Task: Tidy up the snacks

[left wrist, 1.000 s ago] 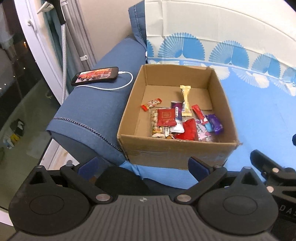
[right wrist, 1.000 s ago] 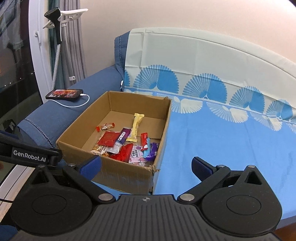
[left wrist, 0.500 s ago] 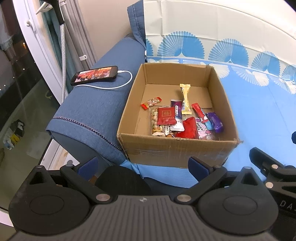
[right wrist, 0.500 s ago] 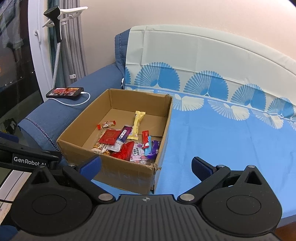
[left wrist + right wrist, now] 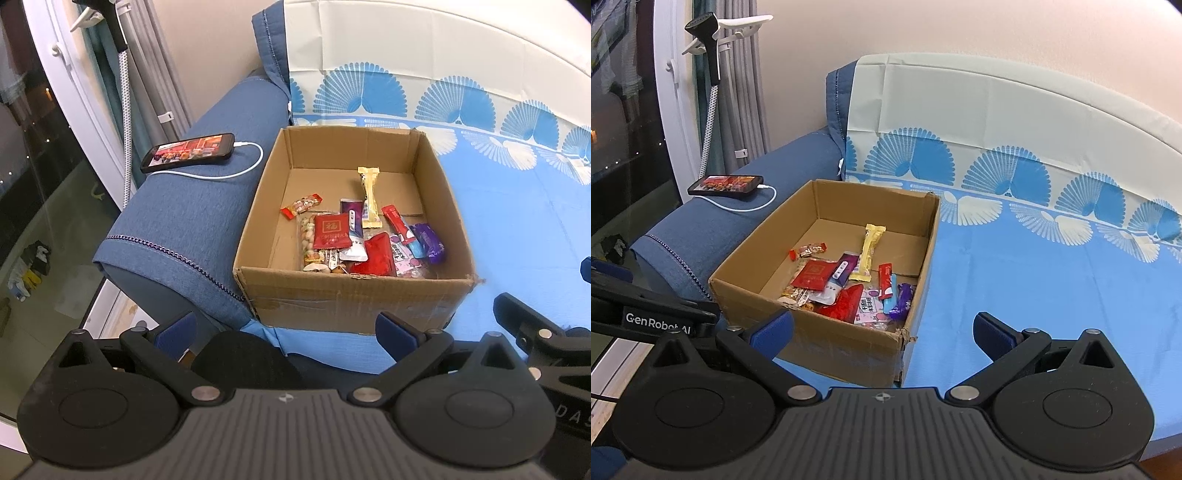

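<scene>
An open cardboard box [image 5: 354, 299] sits on a blue patterned sheet; it also shows in the right wrist view [image 5: 827, 332]. Inside lie several snack packets: a red square packet [image 5: 331, 232], a yellow bar [image 5: 370, 197], a purple wrapper [image 5: 427, 242] and a small red candy [image 5: 301, 206]. My left gripper [image 5: 285, 330] is open and empty, just in front of the box's near wall. My right gripper [image 5: 882, 328] is open and empty, in front of the box's near right corner.
A phone [image 5: 189, 152] with a white cable lies on the blue sofa arm [image 5: 177, 221] left of the box. A window and a garment steamer pole [image 5: 709, 96] stand at the far left. The blue sheet [image 5: 1052, 288] spreads to the right of the box.
Both grippers have drifted slightly; the box sits a little lower and nearer in the right wrist view. Nothing was taken hold of or let go.
</scene>
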Tool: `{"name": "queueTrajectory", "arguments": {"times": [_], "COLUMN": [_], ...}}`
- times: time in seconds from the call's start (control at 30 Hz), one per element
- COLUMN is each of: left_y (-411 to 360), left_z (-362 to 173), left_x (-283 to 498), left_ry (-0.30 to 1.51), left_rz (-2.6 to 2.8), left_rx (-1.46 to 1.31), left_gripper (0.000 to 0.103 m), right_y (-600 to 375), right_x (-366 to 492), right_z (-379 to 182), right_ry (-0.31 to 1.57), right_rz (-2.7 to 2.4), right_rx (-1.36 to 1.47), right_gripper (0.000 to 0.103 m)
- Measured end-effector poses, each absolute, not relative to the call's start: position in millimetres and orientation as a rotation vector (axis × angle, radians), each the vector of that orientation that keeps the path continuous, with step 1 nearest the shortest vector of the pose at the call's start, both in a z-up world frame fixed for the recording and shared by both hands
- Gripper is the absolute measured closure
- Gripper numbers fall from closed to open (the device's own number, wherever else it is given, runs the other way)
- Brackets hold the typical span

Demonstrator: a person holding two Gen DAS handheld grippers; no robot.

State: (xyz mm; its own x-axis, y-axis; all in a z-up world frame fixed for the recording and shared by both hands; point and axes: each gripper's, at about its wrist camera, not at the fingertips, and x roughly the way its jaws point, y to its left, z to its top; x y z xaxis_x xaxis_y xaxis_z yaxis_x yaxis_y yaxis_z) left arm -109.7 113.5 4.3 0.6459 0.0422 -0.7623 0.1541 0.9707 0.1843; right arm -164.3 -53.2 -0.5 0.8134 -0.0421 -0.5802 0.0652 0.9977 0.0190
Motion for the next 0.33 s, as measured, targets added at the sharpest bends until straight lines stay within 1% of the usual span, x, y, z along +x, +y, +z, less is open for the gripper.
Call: {"name": "queueTrajectory", "arguments": {"times": [0.33], "left_y": [110.8], "left_z": [1.5], "left_x": [-109.0], "left_ry": [0.872], "left_rz": [-0.048], "left_rx": [0.275], "left_gripper": [0.000], "right_y": [-54.8], "right_x": [-162.5], "right_z": [-1.9], "right_ry": [0.617], "right_rz": [-0.044], "right_rx": [0.057], "right_gripper": [0.000]}}
